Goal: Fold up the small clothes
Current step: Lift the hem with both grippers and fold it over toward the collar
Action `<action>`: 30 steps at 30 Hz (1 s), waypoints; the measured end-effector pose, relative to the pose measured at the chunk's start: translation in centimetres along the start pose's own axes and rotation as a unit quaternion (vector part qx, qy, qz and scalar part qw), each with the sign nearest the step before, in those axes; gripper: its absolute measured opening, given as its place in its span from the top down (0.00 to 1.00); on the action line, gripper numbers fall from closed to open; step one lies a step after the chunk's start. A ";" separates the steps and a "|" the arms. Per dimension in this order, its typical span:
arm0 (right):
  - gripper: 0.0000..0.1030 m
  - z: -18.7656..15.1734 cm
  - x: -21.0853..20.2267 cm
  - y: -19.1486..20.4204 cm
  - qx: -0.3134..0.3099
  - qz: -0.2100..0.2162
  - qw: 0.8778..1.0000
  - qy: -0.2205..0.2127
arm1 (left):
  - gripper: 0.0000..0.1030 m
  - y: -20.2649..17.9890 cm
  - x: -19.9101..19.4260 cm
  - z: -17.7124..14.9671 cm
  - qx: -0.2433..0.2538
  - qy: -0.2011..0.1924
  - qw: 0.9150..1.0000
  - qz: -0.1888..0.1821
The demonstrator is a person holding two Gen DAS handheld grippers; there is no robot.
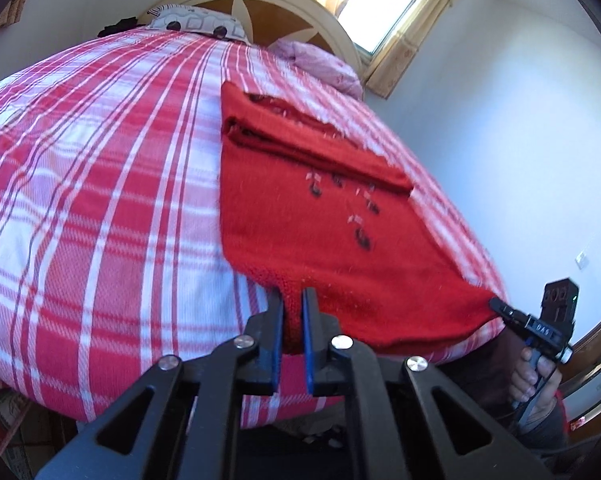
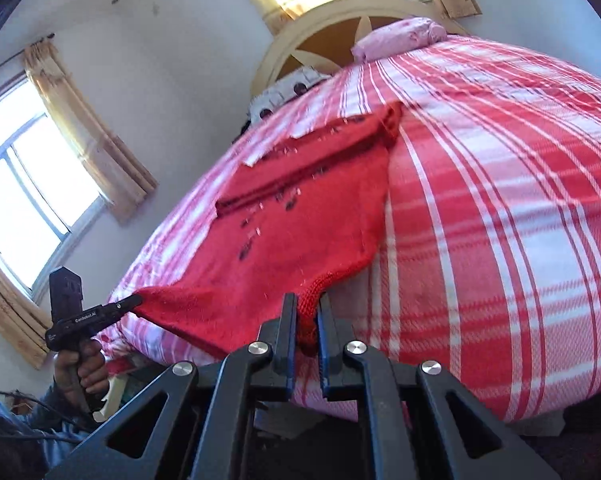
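Left claw [image 1: 291, 300] clamped on the near hem of the red sweater [image 1: 300, 208], jaws narrow. Right claw [image 2: 305, 307] pinched tight on the other hem corner, also seen at 4 o'clock in the left view. Sweater lies partly folded on the red plaid bed [image 1: 100, 180], hem edge lifted. Pillow [image 1: 198, 22] at 12 o'clock by the headboard [image 1: 276, 12].

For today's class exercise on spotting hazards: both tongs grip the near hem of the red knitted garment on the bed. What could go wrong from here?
1. The left tongs and right tongs pinch only the red garment's hem corners; it might slip.
2. The already-folded sleeve may unfold when lifted.
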State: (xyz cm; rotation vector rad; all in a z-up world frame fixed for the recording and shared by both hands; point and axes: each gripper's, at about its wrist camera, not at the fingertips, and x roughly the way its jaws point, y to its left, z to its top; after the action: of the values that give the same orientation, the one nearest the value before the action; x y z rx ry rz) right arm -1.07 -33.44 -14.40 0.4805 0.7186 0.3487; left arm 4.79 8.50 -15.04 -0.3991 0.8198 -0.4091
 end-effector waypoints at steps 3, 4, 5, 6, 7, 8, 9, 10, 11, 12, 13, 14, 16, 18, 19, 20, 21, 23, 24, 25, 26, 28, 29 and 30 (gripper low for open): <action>0.92 1.4 0.1 -0.3 0.010 0.012 1.000 -0.013 | 0.92 -0.1 -0.1 1.6 -0.004 -0.015 1.000 -0.011; 0.92 2.0 0.3 -0.3 0.012 0.014 1.000 -0.018 | 0.92 -0.2 -0.1 2.2 -0.004 -0.020 1.000 -0.012; 0.92 2.4 0.3 -0.4 0.013 0.016 1.000 -0.021 | 0.92 -0.3 -0.1 2.6 -0.004 -0.023 1.000 -0.014; 0.92 3.0 0.6 -0.4 0.016 0.020 0.999 -0.025 | 0.92 -0.4 0.0 3.3 -0.006 -0.027 0.999 -0.016; 0.92 3.4 0.6 -0.5 0.016 0.021 0.999 -0.027 | 0.92 -0.5 0.1 3.9 -0.008 -0.033 0.999 -0.019; 0.92 3.9 0.8 -0.5 0.016 0.022 0.999 -0.030 | 0.92 -0.6 0.3 4.4 -0.008 -0.036 0.999 -0.021; 0.92 4.4 1.0 -0.5 0.016 0.024 0.999 -0.032 | 0.92 -0.6 0.5 5.1 -0.009 -0.040 0.999 -0.022; 0.92 4.8 1.0 -0.6 0.017 0.025 0.999 -0.033 | 0.92 -0.7 0.7 5.7 -0.009 -0.042 0.999 -0.024; 0.92 5.3 1.2 -0.6 0.017 0.026 0.999 -0.035 | 0.92 -0.7 0.9 6.2 -0.010 -0.043 0.999 -0.024; 0.92 5.9 1.5 -0.8 0.019 0.026 0.999 -0.035 | 0.92 -0.7 1.2 6.7 -0.010 -0.044 0.999 -0.025; 0.92 6.6 1.8 -0.9 0.021 0.027 0.999 -0.036 | 0.92 -0.7 1.4 7.3 -0.010 -0.044 0.999 -0.025; 0.92 7.2 2.1 -1.1 0.023 0.029 0.999 -0.035 | 0.92 -0.7 1.6 7.8 -0.010 -0.045 0.999 -0.025; 0.92 8.3 2.5 -1.2 0.025 0.029 0.999 -0.036 | 0.92 -0.5 2.1 8.9 -0.013 -0.045 0.999 -0.026; 0.92 9.7 3.1 -1.3 0.023 0.028 0.999 -0.039 | 0.92 -0.2 2.6 9.8 -0.019 -0.045 0.998 -0.029; 0.92 10.4 3.5 -1.3 0.022 0.028 0.999 -0.040 | 0.92 -0.1 2.9 10.5 -0.025 -0.045 0.998 -0.031; 0.92 11.1 3.8 -1.4 0.022 0.027 0.999 -0.041 | 0.92 0.0 3.2 11.0 -0.027 -0.044 0.998 -0.031; 0.92 11.9 4.2 -1.5 0.022 0.026 0.999 -0.043 | 0.92 0.0 3.5 11.4 -0.027 -0.045 0.998 -0.030; 0.92 13.2 5.0 -1.7 0.024 0.023 0.998 -0.044 | 0.92 -0.1 4.2 12.5 -0.027 -0.045 0.998 -0.027; 0.92 13.9 5.6 -1.9 0.026 0.022 0.998 -0.044 | 0.92 -0.1 4.5 12.9 -0.028 -0.045 0.998 -0.026; 0.92 14.5 5.9 -2.1 0.029 0.023 0.998 -0.043 | 0.92 -0.1 5.0 13.7 -0.032 -0.044 0.998 -0.026; 0.93 15.3 6.6 -2.3 0.035 0.024 0.998 -0.041 | 0.92 -0.1 5.2 14.1 -0.033 -0.043 0.998 -0.026; 0.93 16.4 7.5 -2.6 0.037 0.023 0.998 -0.038 | 0.92 0.0 6.0 15.3 -0.037 -0.043 0.998 -0.025; 0.93 17.0 8.0 -2.7 0.037 0.021 0.998 -0.036 | 0.92 0.0 6.3 15.7 -0.038 -0.043 0.998 -0.026; 0.93 17.6 8.5 -2.8 0.038 0.019 0.999 -0.034 | 0.92 0.1 6.7 16.3 -0.038 -0.042 0.998 -0.025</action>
State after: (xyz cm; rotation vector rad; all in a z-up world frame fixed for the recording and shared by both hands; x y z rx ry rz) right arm 17.62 -37.12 -8.99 0.5753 0.6586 0.3401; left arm 21.41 8.22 -9.11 -0.5051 0.7460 -0.4053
